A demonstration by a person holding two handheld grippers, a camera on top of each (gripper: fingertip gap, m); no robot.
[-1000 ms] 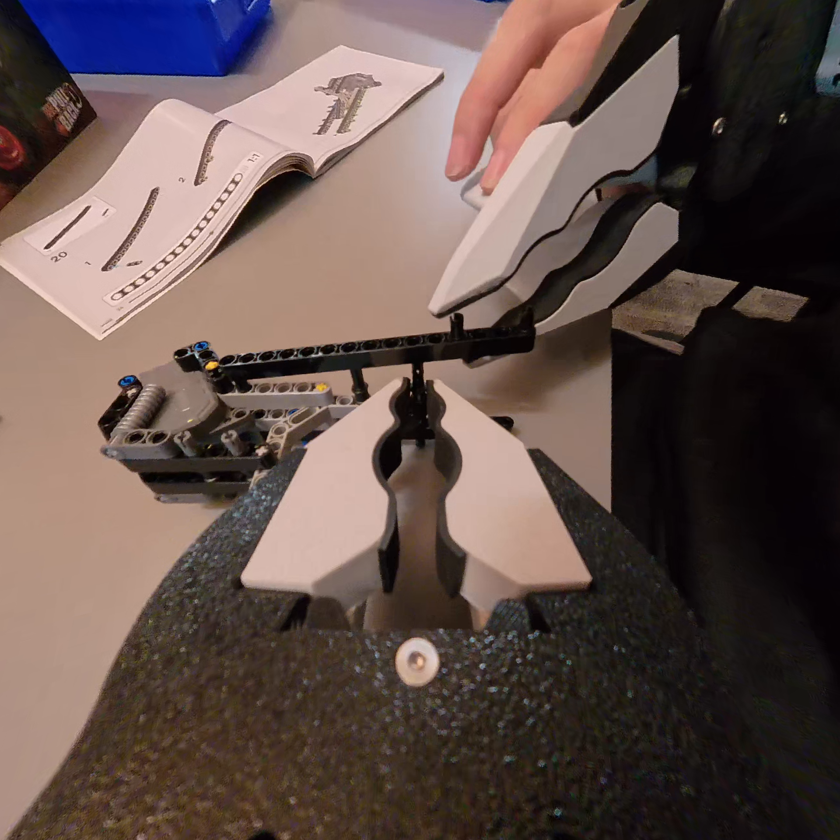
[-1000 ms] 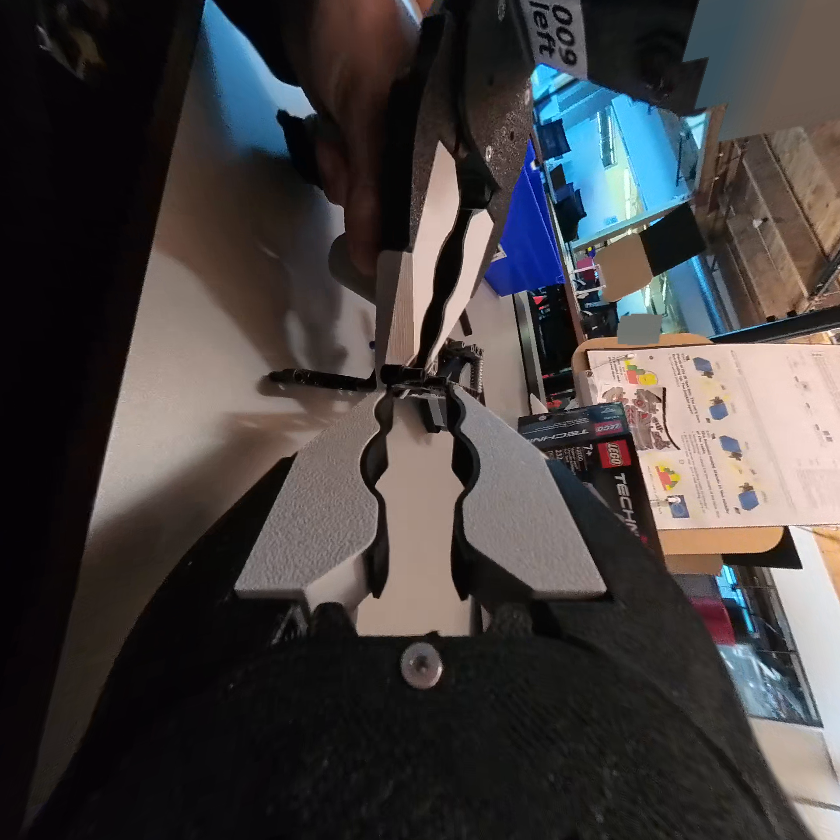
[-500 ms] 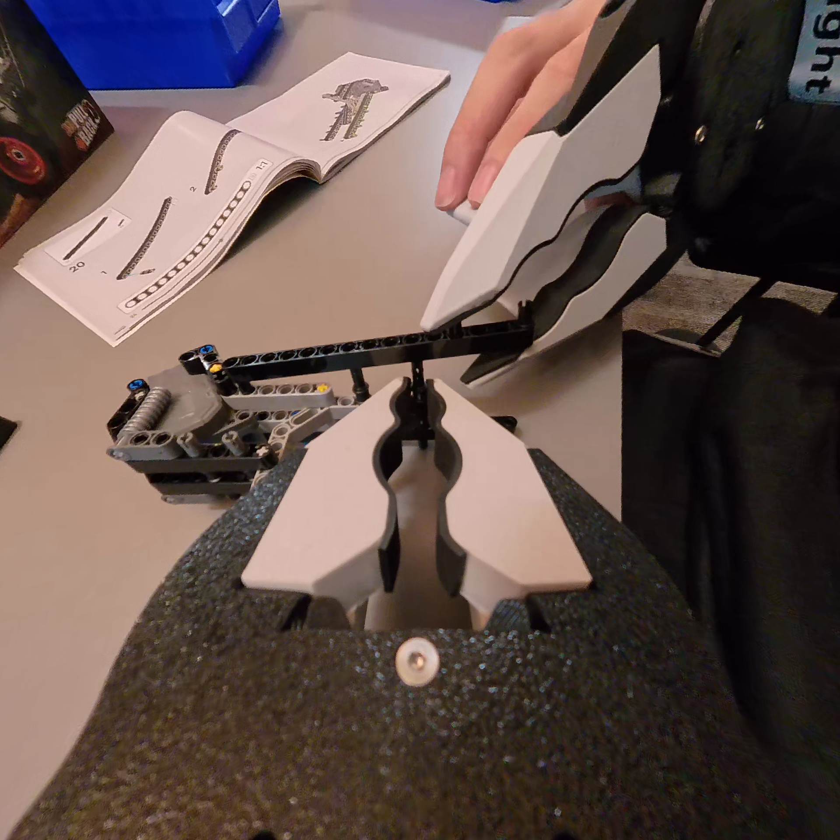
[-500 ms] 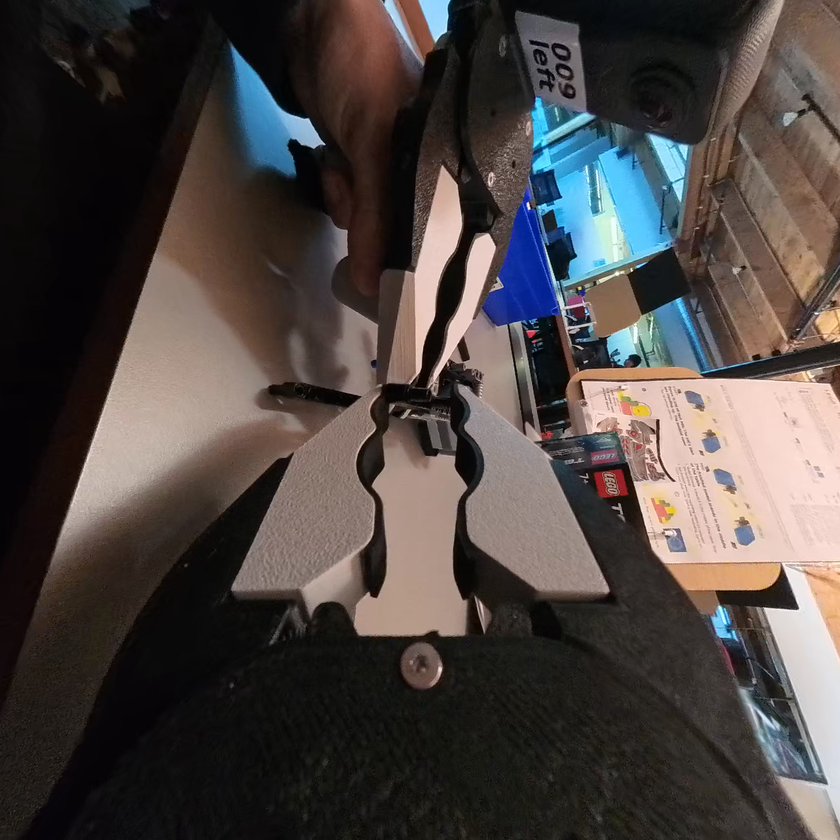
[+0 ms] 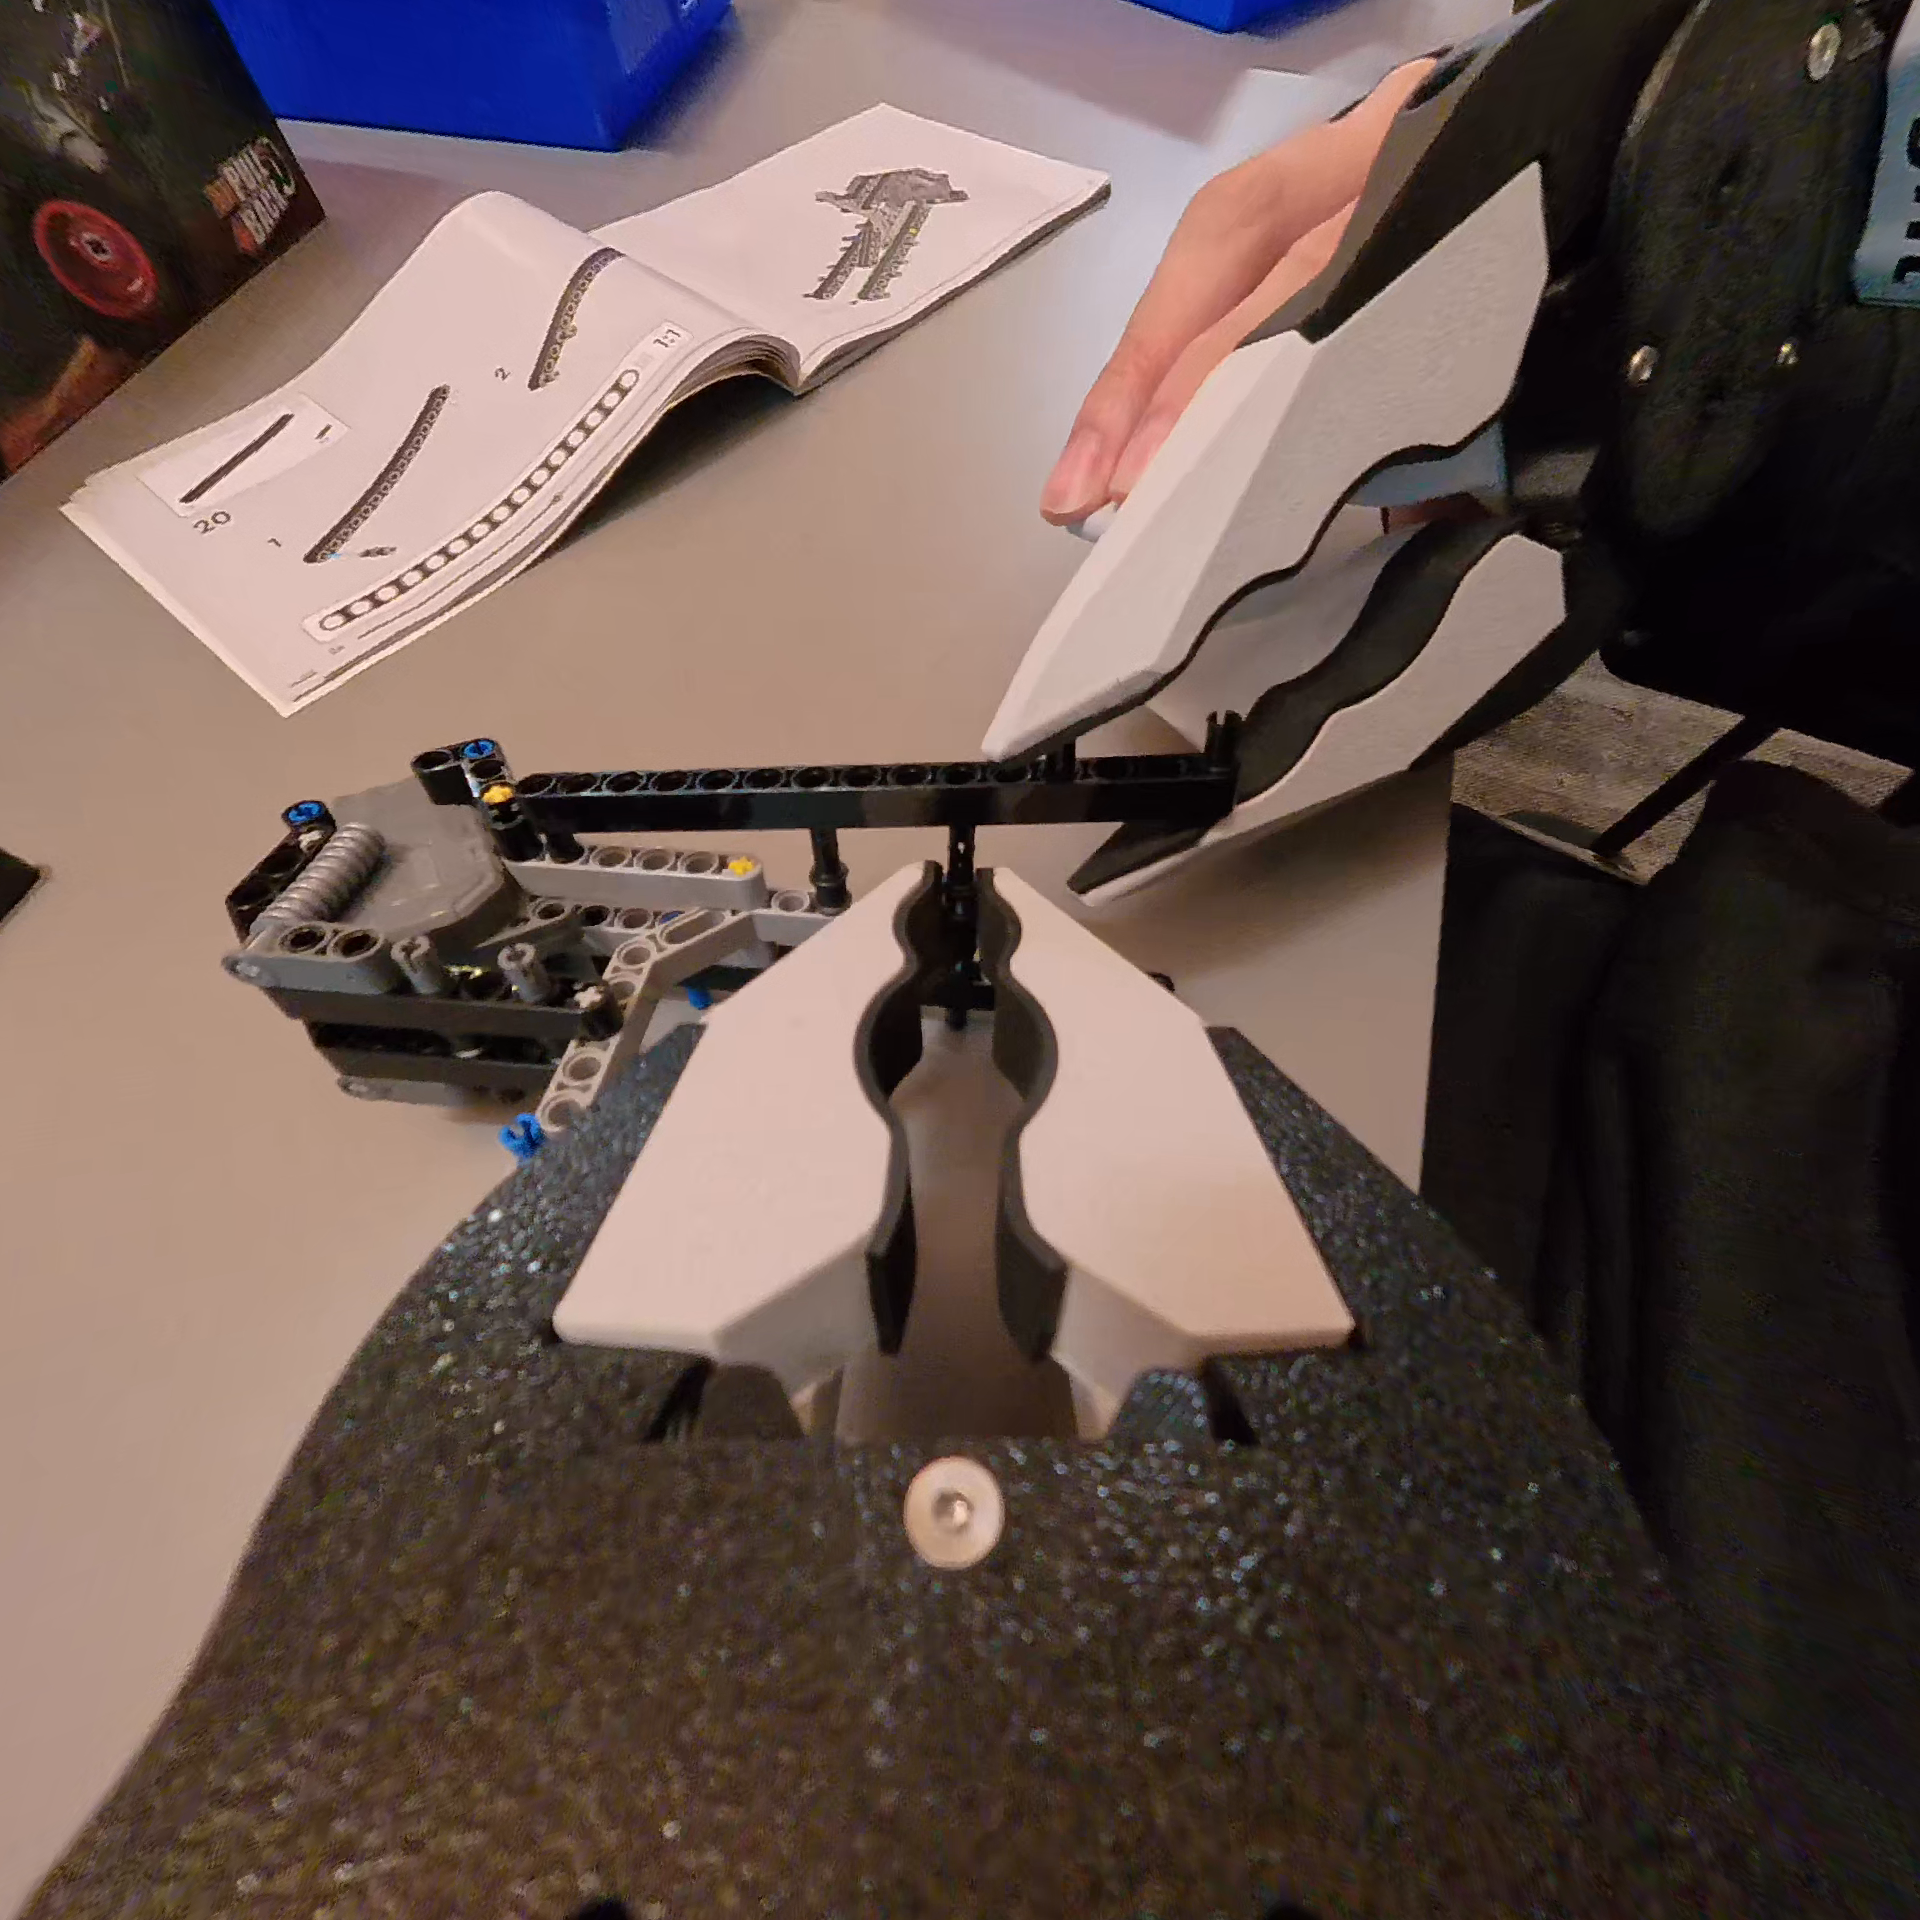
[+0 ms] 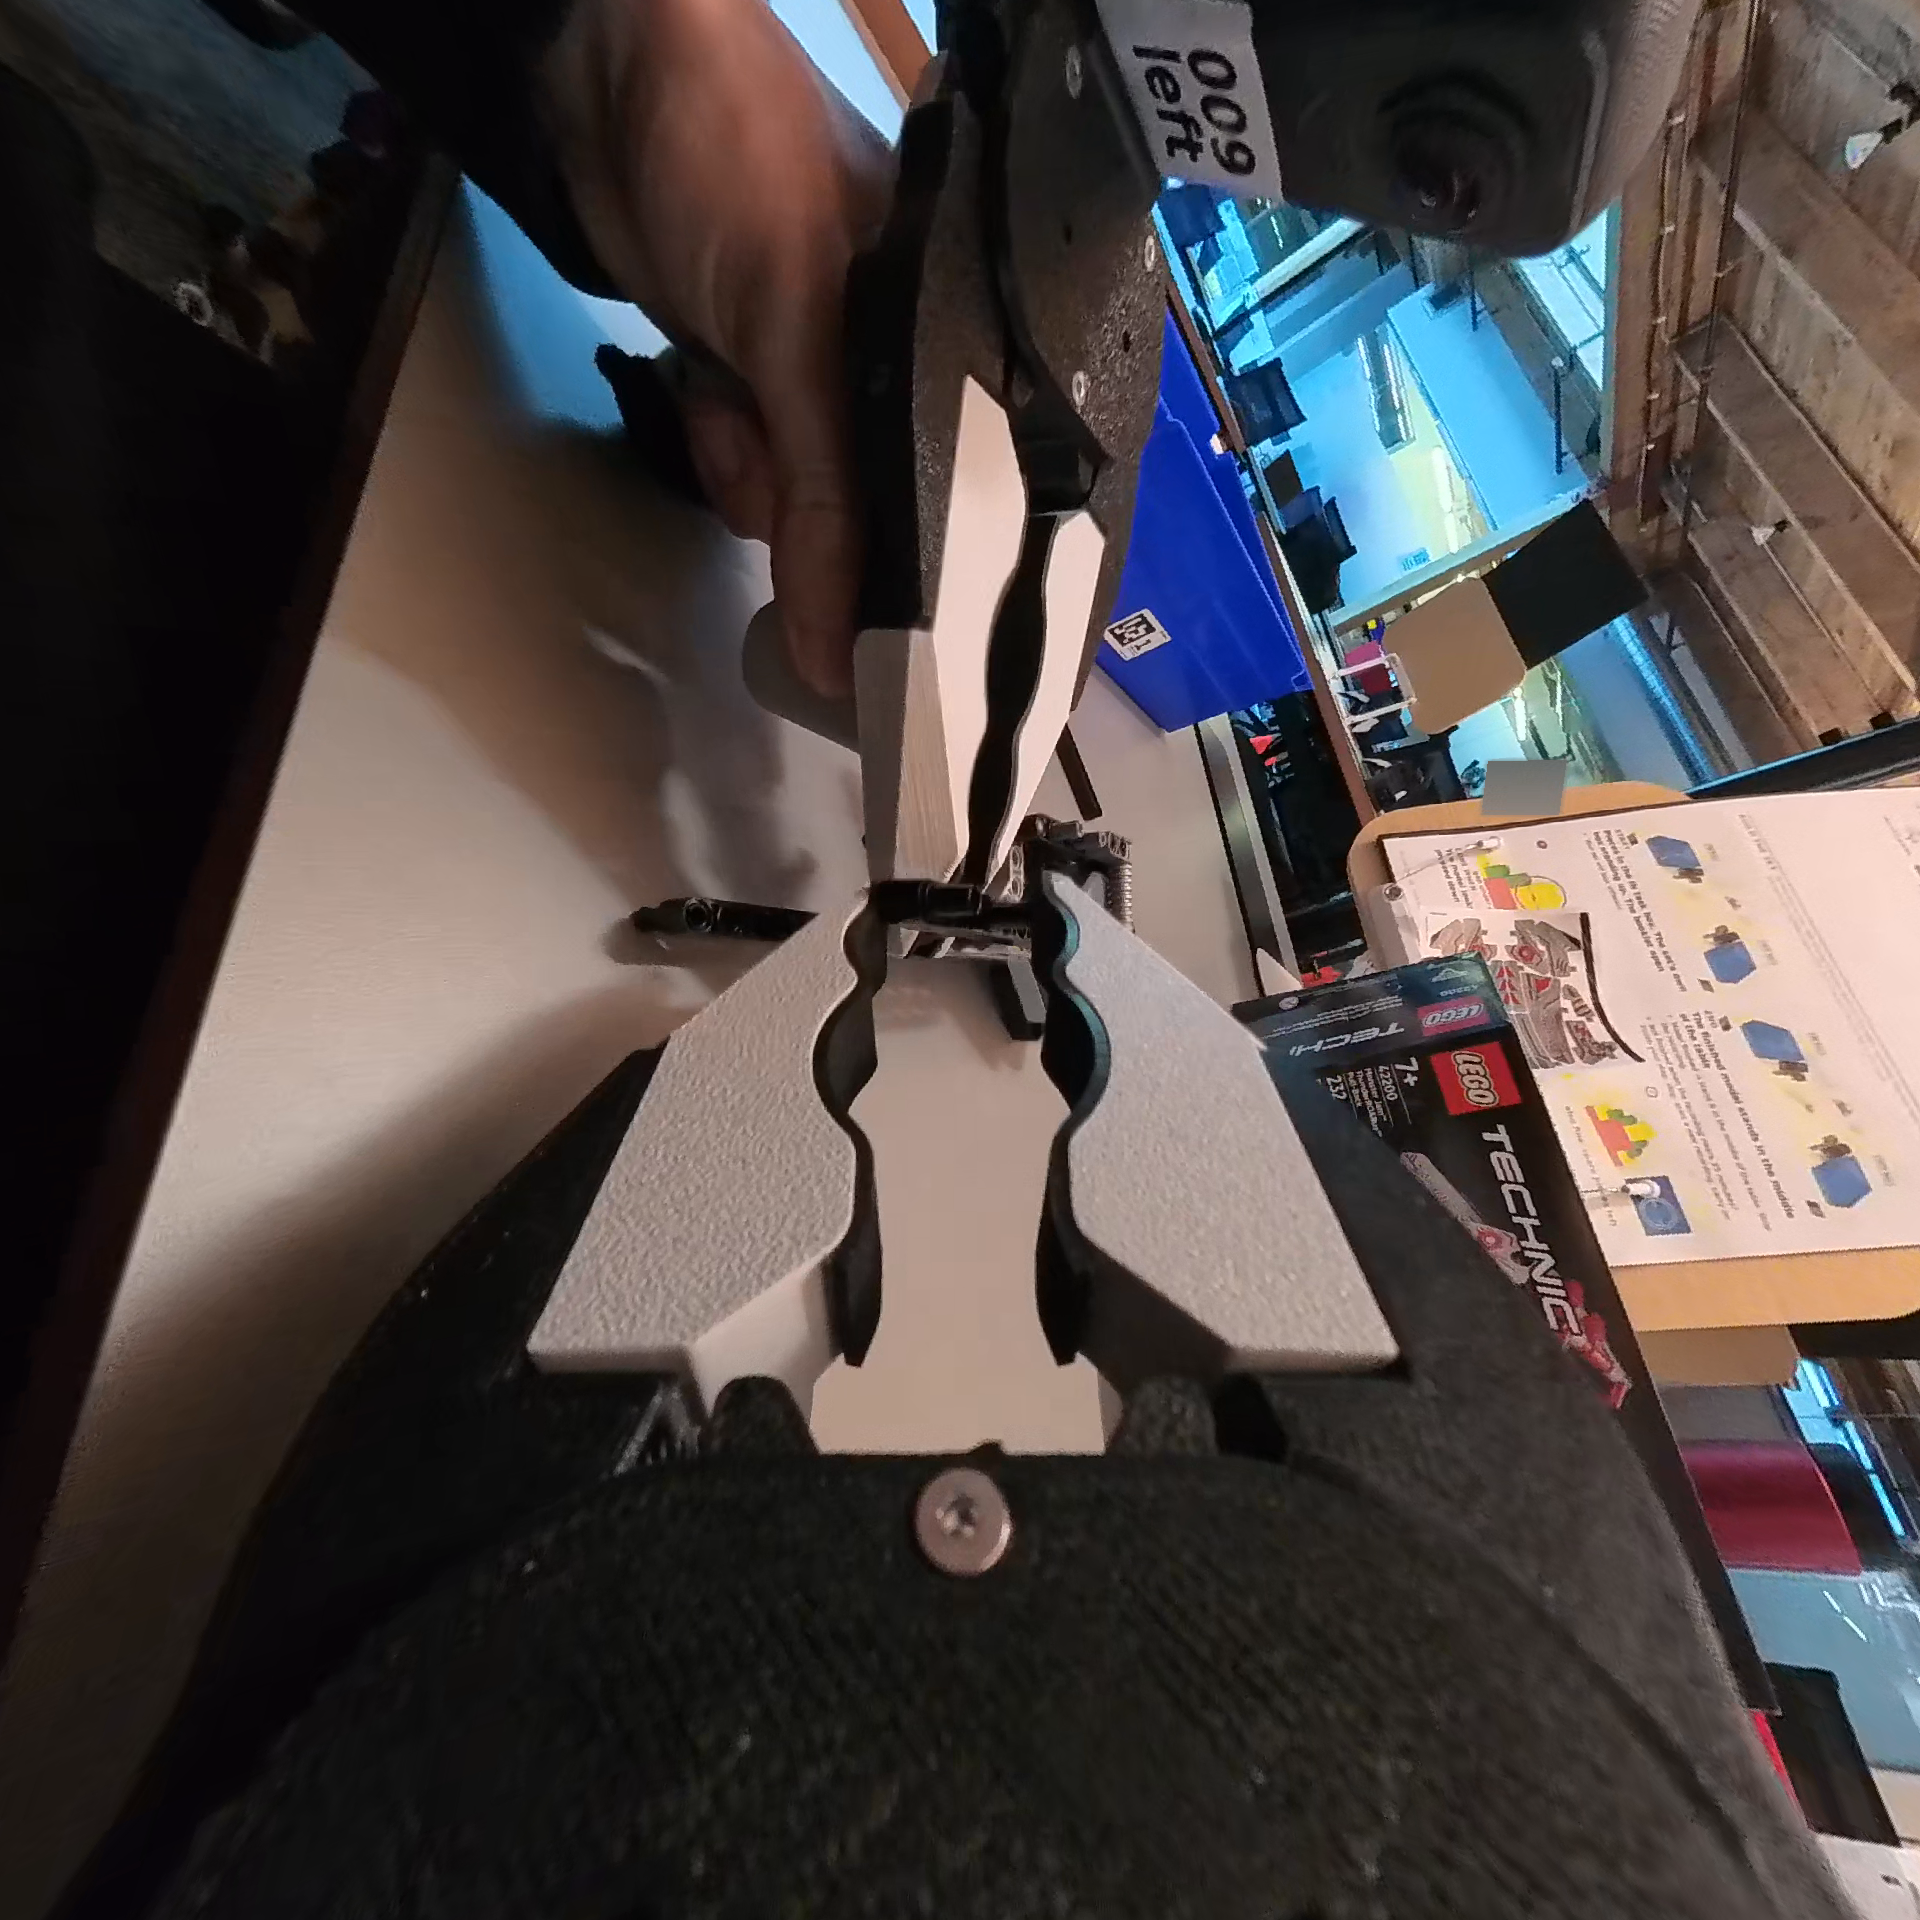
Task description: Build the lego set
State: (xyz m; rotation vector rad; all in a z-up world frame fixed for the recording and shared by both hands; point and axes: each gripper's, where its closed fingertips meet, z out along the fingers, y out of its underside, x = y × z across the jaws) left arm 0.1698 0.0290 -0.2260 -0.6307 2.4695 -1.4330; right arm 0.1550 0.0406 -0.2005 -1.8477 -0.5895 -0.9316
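**Long beam held over the chassis, both tongs on it**

The half-built lego model (image 5: 436, 935) sits on the grey table (image 5: 727, 644), near the person's edge. A long black beam (image 5: 862, 795) runs from its upper corner out toward the table edge, raised above the grey liftarms.

Left tongs (image 5: 961, 883): nearly closed, tips pinching a thin black pin or axle (image 5: 961, 925) that hangs down from the beam's underside. My reading: this steadies the beam from below and keeps the pin lined up.

Right tongs (image 6: 961, 920): a narrow gap, clamped across the beam's free end, one finger above it, one below. Seen from the left wrist view, they come in at a slant from the right, likely so that the beam's row of holes stays visible. Whether they squeeze hard or merely bracket the beam, I cannot tell.

The open instruction booklet (image 5: 582, 384) lies beyond the model, pages up, within easy glance. A blue bin (image 5: 468, 62) and the set's box (image 5: 125, 208) stand at the far side. A loose black part (image 6: 717, 917) lies on the table apart from the model.

Judgement: the beam is being seated; not yet pressed home.
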